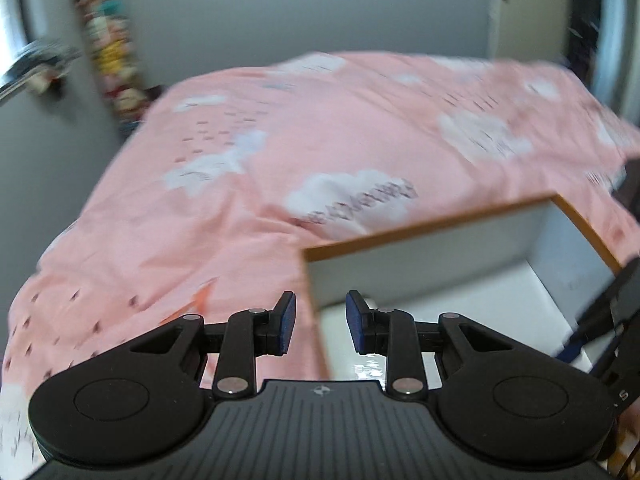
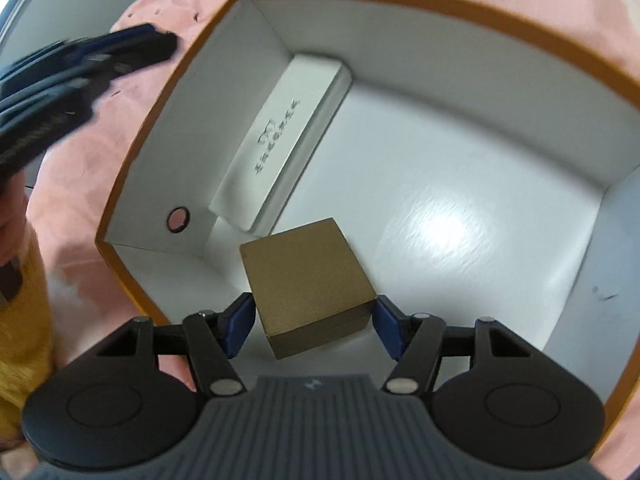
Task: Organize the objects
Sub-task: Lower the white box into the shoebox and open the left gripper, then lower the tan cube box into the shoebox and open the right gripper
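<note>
Right tool (image 2: 314, 322) apparently gripping brown box (image 2: 306, 280)

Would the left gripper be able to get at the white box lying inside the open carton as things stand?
Probably yes: the left gripper is open and empty beside the carton, whose top is open, with nothing over the white box.

The open white cardboard storage box with an orange rim (image 2: 224, 12) has matt inner walls and a glossy, light-reflecting floor. The small brown cardboard box (image 2: 306, 272) inside it looks matt and finely grained. The long white paperboard box with printed lettering (image 2: 280, 140) at the far left wall appears smooth and satin. The pink cloud-printed cloth bedcover (image 1: 180, 200) is soft, matt and creased.
</note>
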